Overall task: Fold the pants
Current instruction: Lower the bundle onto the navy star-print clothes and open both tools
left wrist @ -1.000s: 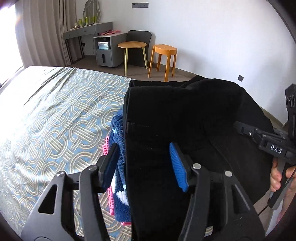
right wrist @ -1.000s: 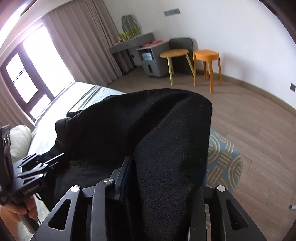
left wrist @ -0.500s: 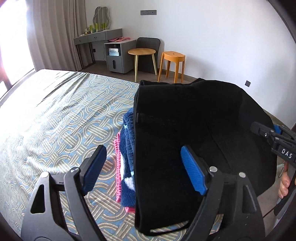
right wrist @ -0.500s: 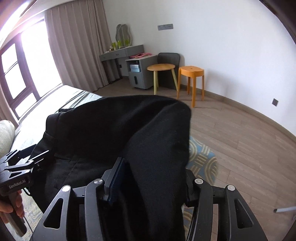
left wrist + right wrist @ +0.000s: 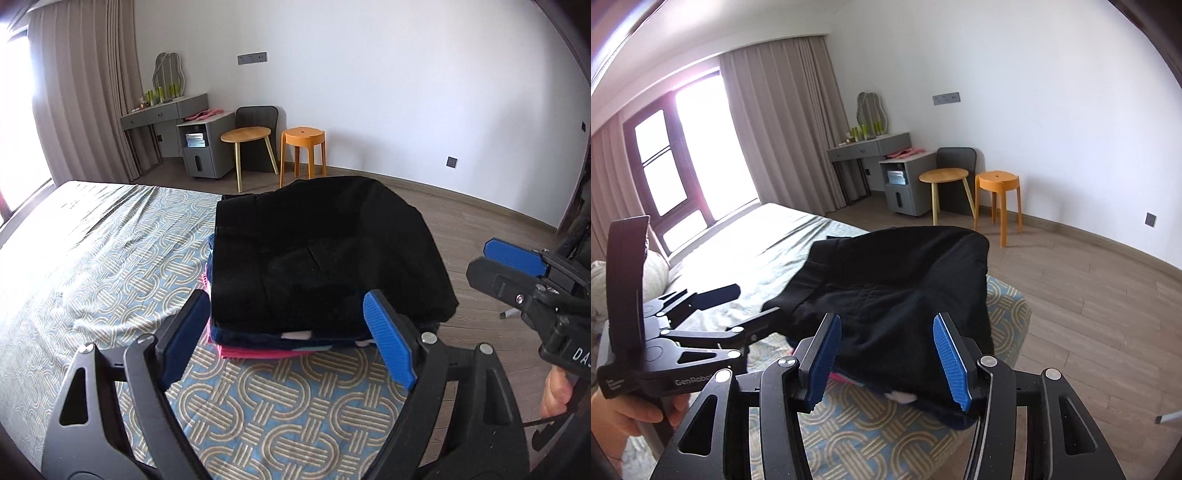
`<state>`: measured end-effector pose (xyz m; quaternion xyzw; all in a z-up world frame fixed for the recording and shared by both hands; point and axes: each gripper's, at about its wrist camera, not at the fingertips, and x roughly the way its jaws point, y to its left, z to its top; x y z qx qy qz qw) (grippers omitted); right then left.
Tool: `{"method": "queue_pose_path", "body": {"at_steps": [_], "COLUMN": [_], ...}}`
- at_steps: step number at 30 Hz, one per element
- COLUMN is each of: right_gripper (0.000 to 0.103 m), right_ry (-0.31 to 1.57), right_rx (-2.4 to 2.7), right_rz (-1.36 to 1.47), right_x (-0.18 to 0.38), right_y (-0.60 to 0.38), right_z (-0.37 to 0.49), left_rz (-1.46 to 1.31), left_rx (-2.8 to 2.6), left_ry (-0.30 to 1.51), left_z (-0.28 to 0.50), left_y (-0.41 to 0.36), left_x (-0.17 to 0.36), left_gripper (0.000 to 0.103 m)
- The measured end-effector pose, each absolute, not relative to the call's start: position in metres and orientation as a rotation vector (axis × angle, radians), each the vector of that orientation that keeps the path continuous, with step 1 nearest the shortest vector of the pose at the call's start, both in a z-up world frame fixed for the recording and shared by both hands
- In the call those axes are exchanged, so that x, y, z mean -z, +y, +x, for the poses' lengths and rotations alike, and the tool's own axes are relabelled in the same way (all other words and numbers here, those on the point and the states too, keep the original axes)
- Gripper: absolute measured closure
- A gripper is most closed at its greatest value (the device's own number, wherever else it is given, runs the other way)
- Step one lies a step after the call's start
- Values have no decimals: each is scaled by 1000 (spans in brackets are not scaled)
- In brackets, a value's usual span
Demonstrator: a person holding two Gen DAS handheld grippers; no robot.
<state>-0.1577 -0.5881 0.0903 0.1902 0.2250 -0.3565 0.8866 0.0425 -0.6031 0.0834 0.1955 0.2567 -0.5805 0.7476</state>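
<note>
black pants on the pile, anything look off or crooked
Slightly. The black pants sit on the stack of folded clothes but overhang it on the right, near the bed's corner, and the top is lumpy, not flat. Both grippers are open and clear.

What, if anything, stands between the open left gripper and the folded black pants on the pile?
Nothing visible does. The left gripper is open, and the black pants lie straight ahead of it on the pile of folded clothes on the bed. The right gripper is off to the side, also open.
</note>
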Motion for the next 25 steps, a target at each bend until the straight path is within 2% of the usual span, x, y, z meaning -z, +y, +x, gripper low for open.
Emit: {"method": "queue_pose_path", "body": {"at_steps": [3, 5, 6, 15, 25], "right_gripper": [45, 42, 42, 42, 42], "right_ry": [432, 413, 412, 455, 478], "right_rx": [730, 738, 734, 749, 765], "right_rz": [402, 400, 401, 375, 358], "right_x": [-101, -105, -106, -115, -118], "right_y": [-561, -544, -536, -485, -459], "right_z": [-165, -171, -173, -188, -192], "left_rz": [369, 351, 345, 277, 292], "left_rx": [1279, 1254, 1248, 1226, 1230], "left_ry": [571, 560, 552, 518, 487], "left_z": [36, 29, 29, 10, -5], "left_y": [-576, -555, -549, -479, -457], "left_x": [-91, -95, -96, -105, -105], "left_gripper": [15, 3, 2, 2, 2]}}
